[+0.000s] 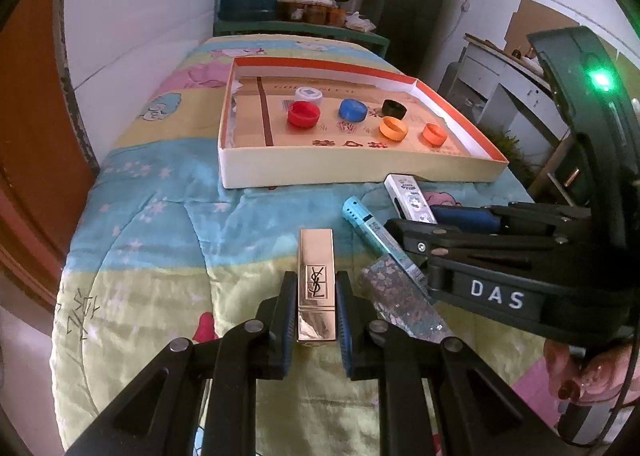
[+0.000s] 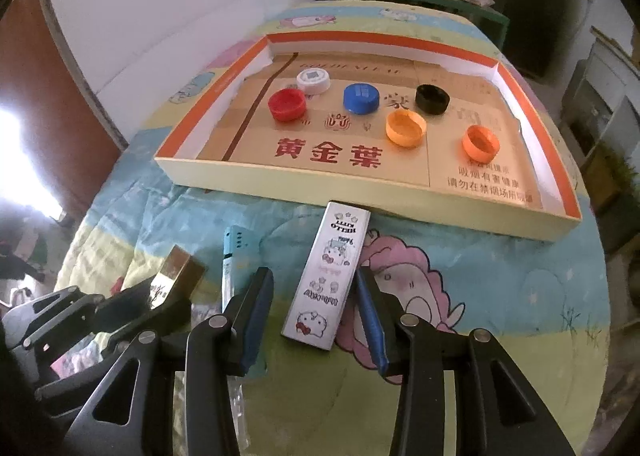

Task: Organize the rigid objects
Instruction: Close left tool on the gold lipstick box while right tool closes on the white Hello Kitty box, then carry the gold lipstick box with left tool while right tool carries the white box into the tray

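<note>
- Gold lipstick case (image 1: 316, 280), glossy and square-sided, lies on the quilted cartoon blanket (image 1: 160, 223), clamped between the left gripper's (image 1: 316, 320) blue pads.
- One slim teal tube (image 1: 362, 223) lies beside it.
- One white printed flat case (image 2: 326, 276) sits between the right gripper's (image 2: 316, 320) parted fingers, untouched on its left side.
- Six round plastic caps (image 2: 362, 97) rest in the shallow cardboard tray (image 2: 304, 175) beyond.

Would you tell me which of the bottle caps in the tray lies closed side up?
The blue cap: its flat top faces up, as does the white cap's. The red, black and two orange caps show open hollows.
</note>
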